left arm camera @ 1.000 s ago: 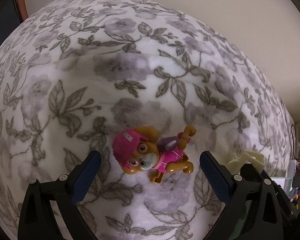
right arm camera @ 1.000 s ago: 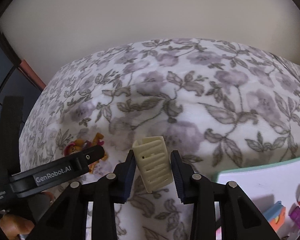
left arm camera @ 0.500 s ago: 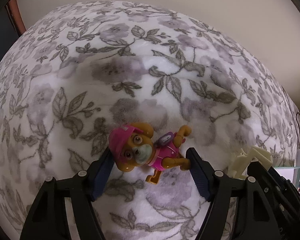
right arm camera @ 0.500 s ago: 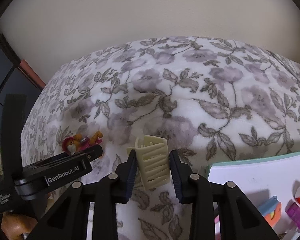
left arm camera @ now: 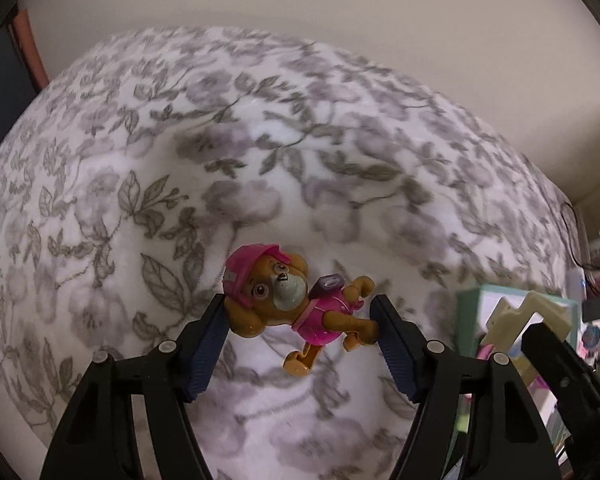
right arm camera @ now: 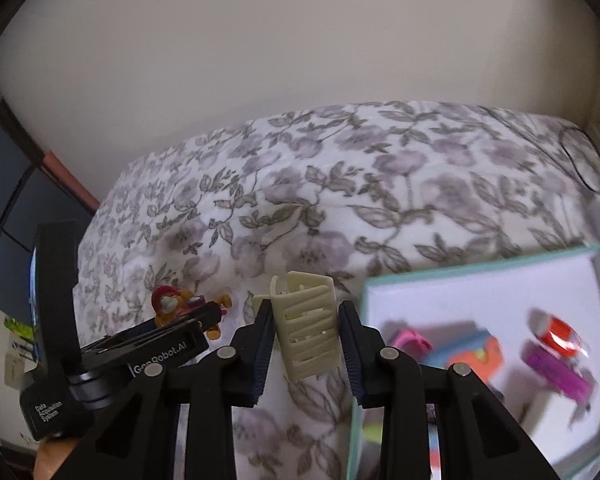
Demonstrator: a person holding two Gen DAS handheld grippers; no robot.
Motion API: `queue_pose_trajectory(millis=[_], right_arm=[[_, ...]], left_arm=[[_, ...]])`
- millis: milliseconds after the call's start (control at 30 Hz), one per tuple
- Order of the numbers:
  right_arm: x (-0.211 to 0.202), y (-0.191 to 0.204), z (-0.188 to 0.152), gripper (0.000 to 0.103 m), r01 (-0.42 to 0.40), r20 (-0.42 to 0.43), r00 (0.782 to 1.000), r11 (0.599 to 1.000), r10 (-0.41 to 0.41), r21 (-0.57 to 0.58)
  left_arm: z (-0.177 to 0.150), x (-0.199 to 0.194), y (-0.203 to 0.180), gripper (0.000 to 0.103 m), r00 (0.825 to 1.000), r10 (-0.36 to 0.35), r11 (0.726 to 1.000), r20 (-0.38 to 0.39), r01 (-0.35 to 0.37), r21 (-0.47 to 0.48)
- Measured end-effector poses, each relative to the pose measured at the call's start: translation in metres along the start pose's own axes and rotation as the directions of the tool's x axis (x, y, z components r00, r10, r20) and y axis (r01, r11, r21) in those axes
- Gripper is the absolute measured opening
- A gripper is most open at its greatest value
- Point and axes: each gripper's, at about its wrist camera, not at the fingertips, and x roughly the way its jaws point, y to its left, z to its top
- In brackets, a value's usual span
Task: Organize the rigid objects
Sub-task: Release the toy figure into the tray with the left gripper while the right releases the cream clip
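White lettering reading "GenRobot.AI" runs along the black plastic body of the left gripper point(right arm camera: 182, 322), and lower on that same black housing there's a small white label, "Data Acquisition System", while nothing else here can be read.

- I count one brown plastic puppy figure in a pink cap point(left arm camera: 288, 300).
- One cream slotted plastic hair claw point(right arm camera: 306, 330).
- One mint-rimmed white tray point(right arm camera: 480, 268).
- Inside it, blurred small toys; I can't count them.
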Motion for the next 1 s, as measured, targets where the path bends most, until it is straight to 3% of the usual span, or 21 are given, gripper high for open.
queue_pose_trajectory(millis=[367, 733, 1000], right_arm=[[-0.053, -0.042, -0.028, 0.034, 0.068, 0.018, 0.997, 0.995, -0.069, 0.069], [-0.092, -0.078, -0.05, 0.034, 0.191, 0.035, 0.98, 0.978, -0.194, 0.081], [-0.088, -0.123, -0.062, 0.034, 0.222, -0.042, 0.975, 0.957, -0.218, 0.186]], left_arm=[[-0.033, -0.056, -0.047, 0.073, 0.993, -0.07, 0.991, 0.097, 0.057, 0.125], [-0.078, -0.072, -0.102, 0.073, 0.983, -0.159, 0.95, 0.089, 0.127, 0.285], [-0.102, -0.059, -0.135, 0.073, 0.981, -0.193, 0.912, 0.022, 0.171, 0.372]])
